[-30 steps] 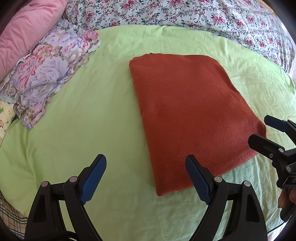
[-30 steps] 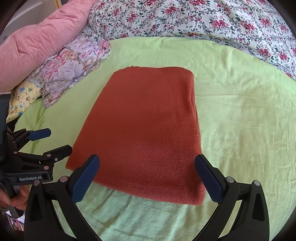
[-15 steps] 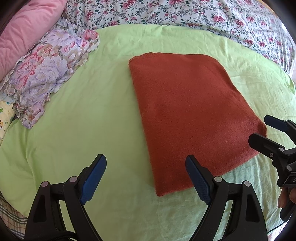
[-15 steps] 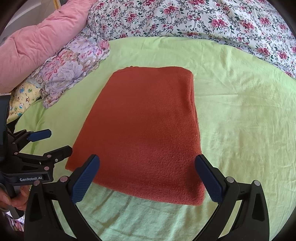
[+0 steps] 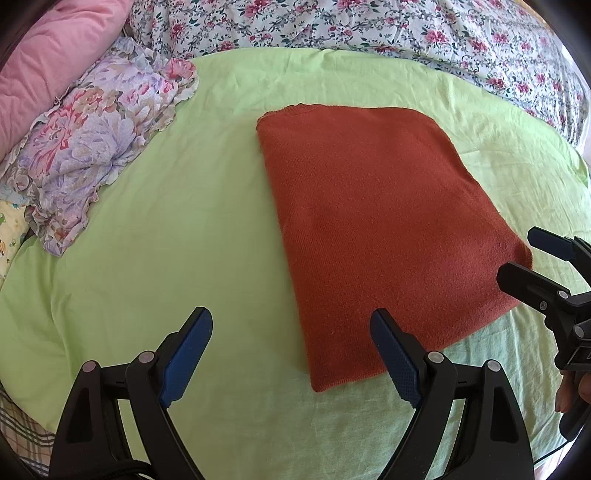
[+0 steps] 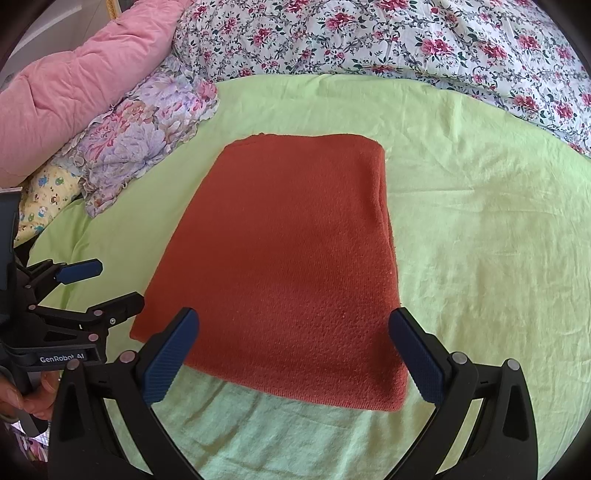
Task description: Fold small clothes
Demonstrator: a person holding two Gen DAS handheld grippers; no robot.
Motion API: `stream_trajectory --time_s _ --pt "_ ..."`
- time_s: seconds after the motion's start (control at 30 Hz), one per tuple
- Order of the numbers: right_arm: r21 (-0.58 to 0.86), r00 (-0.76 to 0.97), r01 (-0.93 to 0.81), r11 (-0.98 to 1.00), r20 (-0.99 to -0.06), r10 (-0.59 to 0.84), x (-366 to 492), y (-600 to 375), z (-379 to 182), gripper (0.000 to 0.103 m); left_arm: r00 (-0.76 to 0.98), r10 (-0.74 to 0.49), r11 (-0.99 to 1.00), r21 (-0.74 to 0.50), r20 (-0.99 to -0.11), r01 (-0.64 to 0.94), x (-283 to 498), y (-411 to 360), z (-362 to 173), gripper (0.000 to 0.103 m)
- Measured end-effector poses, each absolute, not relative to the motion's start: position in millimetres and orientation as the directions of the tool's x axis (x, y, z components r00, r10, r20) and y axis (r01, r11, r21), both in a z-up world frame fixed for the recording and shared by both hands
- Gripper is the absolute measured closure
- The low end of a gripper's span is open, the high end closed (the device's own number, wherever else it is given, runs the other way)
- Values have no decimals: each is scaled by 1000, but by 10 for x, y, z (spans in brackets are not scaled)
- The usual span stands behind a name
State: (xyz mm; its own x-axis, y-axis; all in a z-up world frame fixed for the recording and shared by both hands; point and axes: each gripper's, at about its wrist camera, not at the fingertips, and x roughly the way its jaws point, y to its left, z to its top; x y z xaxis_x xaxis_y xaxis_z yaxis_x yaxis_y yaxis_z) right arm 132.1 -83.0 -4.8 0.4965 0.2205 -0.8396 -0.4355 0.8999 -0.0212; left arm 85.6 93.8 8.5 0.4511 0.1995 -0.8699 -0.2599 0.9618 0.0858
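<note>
A rust-red knitted garment (image 5: 380,225) lies folded into a flat rectangle on the light green sheet (image 5: 166,240); it also shows in the right wrist view (image 6: 291,266). My left gripper (image 5: 291,354) is open and empty, hovering over the sheet at the garment's near left corner. My right gripper (image 6: 293,354) is open and empty, hovering over the garment's near edge. Each gripper shows in the other's view: the right one (image 5: 524,258) at the garment's near right corner, the left one (image 6: 107,284) at its near left corner.
A crumpled purple floral cloth (image 5: 92,147) and a pink quilt (image 5: 48,62) lie at the left. A floral bedspread (image 5: 369,26) runs along the far edge. A yellow printed cloth (image 6: 44,195) lies beside the purple one.
Almost nothing differs. Both views have shifted very slightly; both grippers stay open and empty near the garment's near edge, and the garment has not moved.
</note>
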Motion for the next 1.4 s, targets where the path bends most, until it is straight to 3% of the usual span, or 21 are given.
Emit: stream_trajectory --time_s 1.4 --pt "-18 494 -434 901 -841 221 1364 -795 -55 1 452 192 963 78 -871 -257 885 989 67 15"
